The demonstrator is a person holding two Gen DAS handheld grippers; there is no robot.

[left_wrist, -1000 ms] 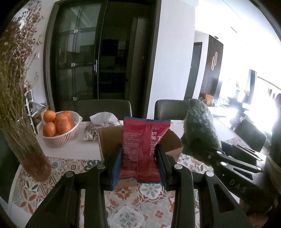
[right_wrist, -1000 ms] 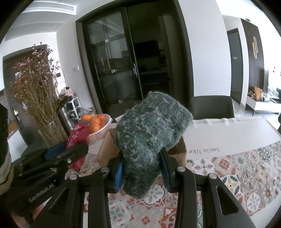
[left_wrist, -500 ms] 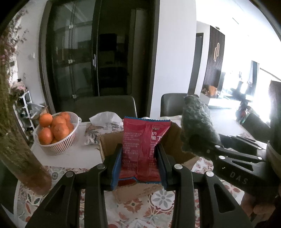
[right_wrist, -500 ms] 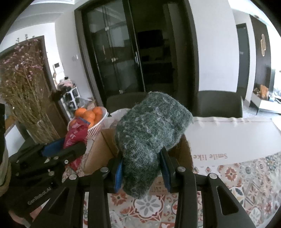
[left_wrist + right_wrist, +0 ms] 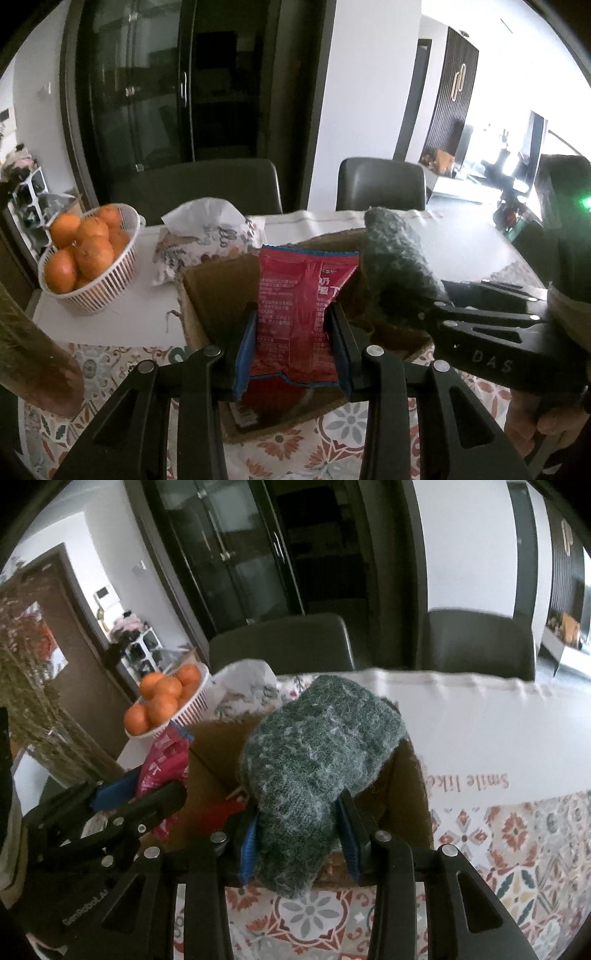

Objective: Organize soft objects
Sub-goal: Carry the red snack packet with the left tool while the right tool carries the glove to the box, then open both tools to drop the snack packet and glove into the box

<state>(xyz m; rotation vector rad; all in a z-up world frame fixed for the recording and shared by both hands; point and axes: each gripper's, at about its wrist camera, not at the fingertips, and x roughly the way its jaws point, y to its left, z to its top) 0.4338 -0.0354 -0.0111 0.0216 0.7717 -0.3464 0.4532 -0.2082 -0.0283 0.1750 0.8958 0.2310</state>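
My left gripper (image 5: 291, 343) is shut on a red snack bag (image 5: 301, 299) and holds it upright over the open cardboard box (image 5: 210, 291). My right gripper (image 5: 299, 834) is shut on a fuzzy dark green knit item (image 5: 317, 753) and holds it over the same box (image 5: 410, 797). In the left wrist view the knit item (image 5: 395, 266) and the right gripper sit just to the right. In the right wrist view the snack bag (image 5: 162, 768) and the left gripper sit at the left. Something red (image 5: 218, 812) lies inside the box.
A white basket of oranges (image 5: 85, 258) and a tissue pack (image 5: 207, 240) stand behind the box on the white table (image 5: 110, 317). A vase of dried flowers (image 5: 40, 716) stands at the left. Two dark chairs (image 5: 380, 184) are behind the table. A patterned cloth (image 5: 517, 834) covers the near side.
Both grippers have moved forward and down toward the cardboard box, which now looks larger and closer. Each still holds its item.
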